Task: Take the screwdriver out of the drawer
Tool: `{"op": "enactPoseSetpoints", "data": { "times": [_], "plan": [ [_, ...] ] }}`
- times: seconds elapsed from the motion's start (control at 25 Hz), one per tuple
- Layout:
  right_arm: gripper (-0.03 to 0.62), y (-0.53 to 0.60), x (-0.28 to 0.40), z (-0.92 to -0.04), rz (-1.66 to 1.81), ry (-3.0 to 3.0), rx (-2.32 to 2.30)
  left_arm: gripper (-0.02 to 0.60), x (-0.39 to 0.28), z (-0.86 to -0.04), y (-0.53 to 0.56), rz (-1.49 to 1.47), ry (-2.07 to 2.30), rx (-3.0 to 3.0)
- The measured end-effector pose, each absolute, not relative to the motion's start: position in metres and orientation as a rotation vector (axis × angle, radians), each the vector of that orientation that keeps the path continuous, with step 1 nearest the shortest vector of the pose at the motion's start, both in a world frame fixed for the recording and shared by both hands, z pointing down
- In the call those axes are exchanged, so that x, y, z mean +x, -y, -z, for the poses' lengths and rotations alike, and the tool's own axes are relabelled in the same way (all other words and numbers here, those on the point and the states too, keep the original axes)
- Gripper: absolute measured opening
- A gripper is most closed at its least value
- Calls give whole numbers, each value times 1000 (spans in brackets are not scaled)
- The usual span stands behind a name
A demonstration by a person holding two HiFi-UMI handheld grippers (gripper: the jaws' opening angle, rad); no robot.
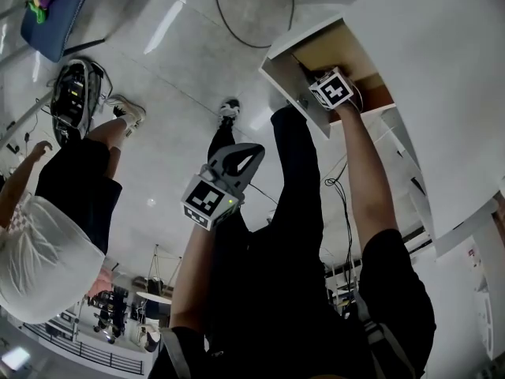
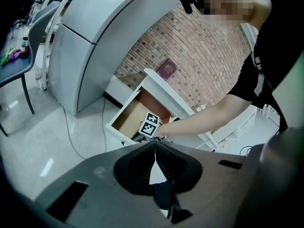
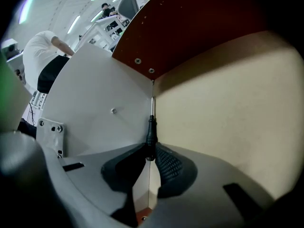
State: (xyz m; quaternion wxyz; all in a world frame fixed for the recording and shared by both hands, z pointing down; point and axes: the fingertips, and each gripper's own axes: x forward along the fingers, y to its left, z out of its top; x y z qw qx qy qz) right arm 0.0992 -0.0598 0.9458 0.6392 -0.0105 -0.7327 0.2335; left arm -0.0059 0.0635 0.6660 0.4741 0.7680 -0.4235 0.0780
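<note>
screwdriver (image 3: 151,132): black handle, thin metal shaft; inside the drawer (image 3: 228,118), at its inner corner
long axis: in line with the right gripper's jaws; tip points away from the gripper, into the seam where the white side wall meets the tan panel
right gripper (image 3: 150,156): reached into the drawer, pinching the screwdriver handle
left gripper (image 2: 155,144): jaws pressed together, nothing between them; held well apart from the drawer, above the floor (image 2: 42,141)

We see white drawer (image 1: 281,76), tan floor, reddish-brown inner panel; inside drawer, black-handled, silver-shafted screwdriver (image 3: 151,131); behind drawer, red brick wall (image 2: 205,64); grey left gripper (image 2: 155,144), right gripper (image 3: 150,149) carry black-and-white square markers.
</note>
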Motion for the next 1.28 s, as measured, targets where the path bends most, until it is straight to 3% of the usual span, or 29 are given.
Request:
{"op": "enactPoseSetpoints", "data": {
  "times": [0.6, 1.28],
  "plan": [
    [110, 61, 88, -915, -571, 1756, 87, 18, -9, -645, -55, -209, 1017, 1927],
    [110, 41, 102, -785, -580, 1935, 296, 18, -6, -579, -56, -314, 942, 2077]
  ]
}}
